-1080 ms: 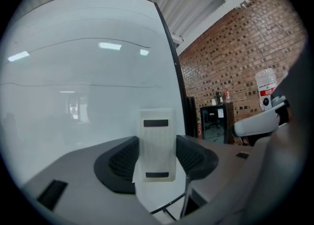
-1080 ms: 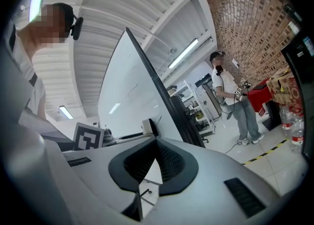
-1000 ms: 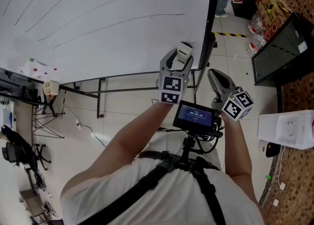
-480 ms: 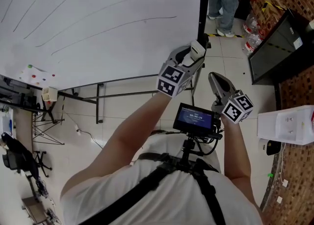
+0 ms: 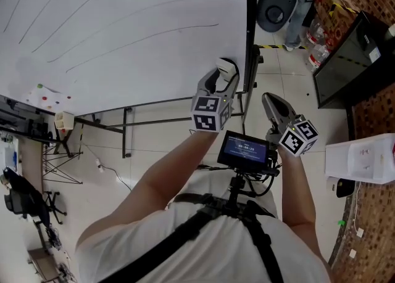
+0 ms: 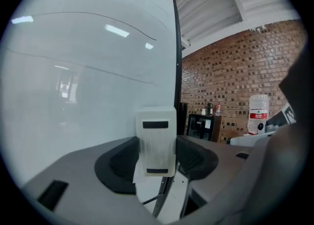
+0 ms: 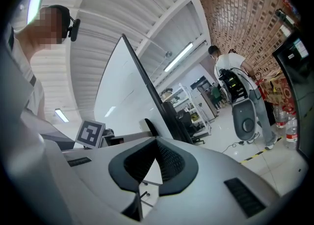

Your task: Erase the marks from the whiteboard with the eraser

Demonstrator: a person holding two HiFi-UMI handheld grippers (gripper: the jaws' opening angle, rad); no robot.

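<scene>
Showing left gripper point(image 5: 223, 77) clamped on white eraser point(image 6: 156, 140), at lower right corner of whiteboard point(image 5: 123, 4), curved marks point(image 5: 185, 30) above, right gripper point(image 7: 156, 144) jaws together, empty.

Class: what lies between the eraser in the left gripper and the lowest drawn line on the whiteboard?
Only bare whiteboard lies between the eraser and the lowest line, as the head view shows.

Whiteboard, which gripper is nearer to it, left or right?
Left. The left gripper holds the eraser up by the lower right corner of the whiteboard; the right gripper hangs lower, off beyond its right edge.
</scene>
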